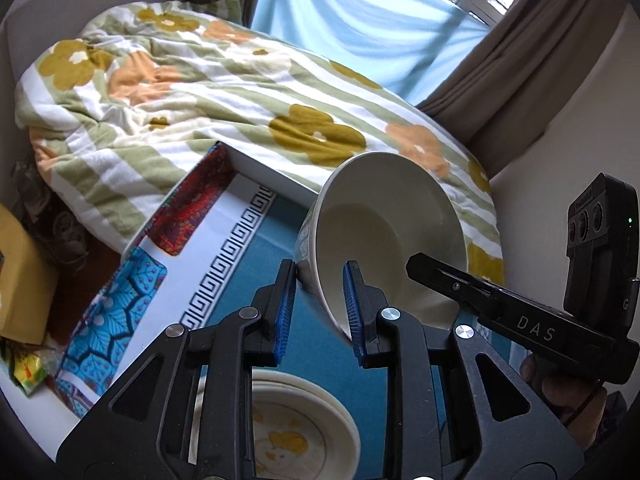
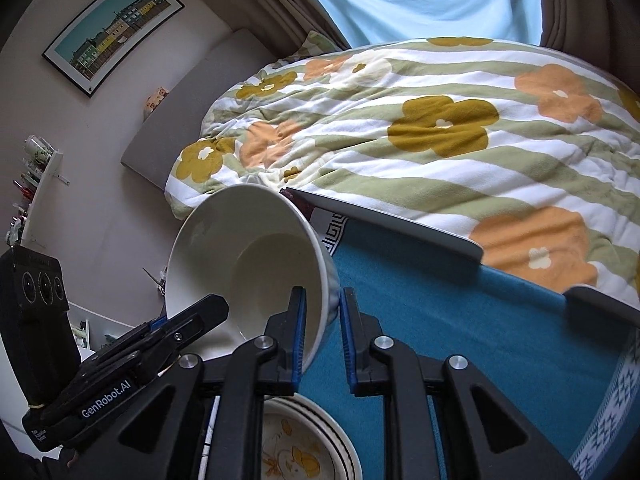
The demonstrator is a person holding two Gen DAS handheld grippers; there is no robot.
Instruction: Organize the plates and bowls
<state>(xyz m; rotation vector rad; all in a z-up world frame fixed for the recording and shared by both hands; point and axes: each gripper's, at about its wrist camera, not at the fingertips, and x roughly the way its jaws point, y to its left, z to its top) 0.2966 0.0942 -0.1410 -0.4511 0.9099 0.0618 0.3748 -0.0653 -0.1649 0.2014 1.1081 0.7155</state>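
A cream bowl (image 1: 384, 232) is held tilted in the air above the blue table mat (image 1: 256, 248). My left gripper (image 1: 316, 308) straddles its near rim, one pad inside and one outside. My right gripper (image 2: 323, 334) straddles the opposite side of the rim of the same bowl (image 2: 248, 256) in the same way. In each view the other gripper's finger reaches into the bowl. Below the bowl lies a stack of plates (image 1: 304, 432) with a yellow flower print, also in the right wrist view (image 2: 308, 444).
The mat (image 2: 480, 320) lies in a low tray with a white wall (image 1: 264, 170) and patterned border (image 1: 224, 264). Behind it is a bed with a flowered duvet (image 2: 440, 128). A cardboard box (image 1: 20, 276) sits at left.
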